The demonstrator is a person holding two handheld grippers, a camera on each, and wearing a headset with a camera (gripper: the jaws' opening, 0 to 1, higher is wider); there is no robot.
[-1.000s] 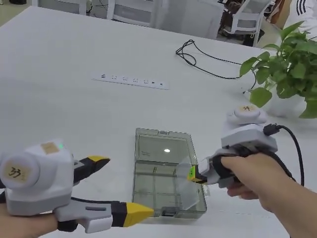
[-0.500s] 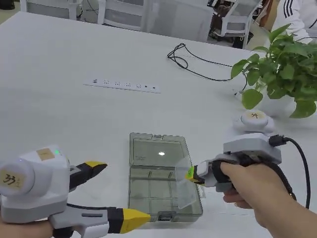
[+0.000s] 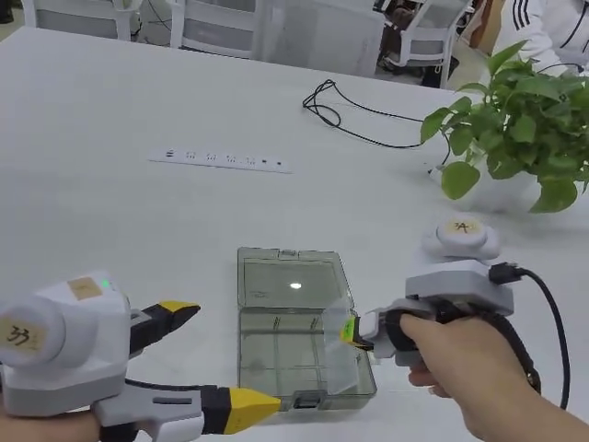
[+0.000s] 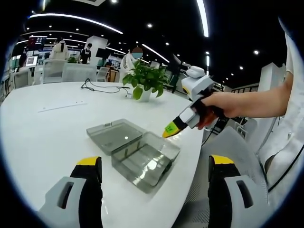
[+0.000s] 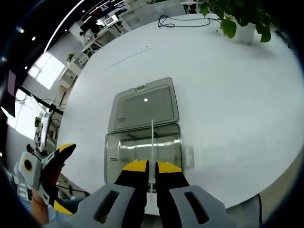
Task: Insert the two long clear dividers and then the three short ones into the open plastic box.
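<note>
The open clear plastic box (image 3: 276, 357) lies near the table's front edge, with its lid (image 3: 293, 281) flat behind the tray. Some dividers stand inside the tray. My right gripper (image 3: 354, 333) is shut on a clear divider (image 3: 339, 354) and holds it upright over the tray's right part. In the right gripper view the divider (image 5: 152, 137) shows edge-on between the shut jaws (image 5: 152, 166), running along the box (image 5: 128, 142). My left gripper (image 3: 221, 359) is open and holds nothing, left of the box; its own view shows the box (image 4: 135, 152) ahead of the spread jaws (image 4: 154, 164).
A white power strip (image 3: 219, 159) lies mid-table. A black cable (image 3: 354, 120) loops at the back. A potted plant (image 3: 515, 138) stands at the right, with a round white device (image 3: 460, 238) in front of it. Chairs and a person stand beyond the far edge.
The head view has shifted a little. My right gripper has edged slightly down and left with the divider over the tray. The left gripper stays open in about the same place.
</note>
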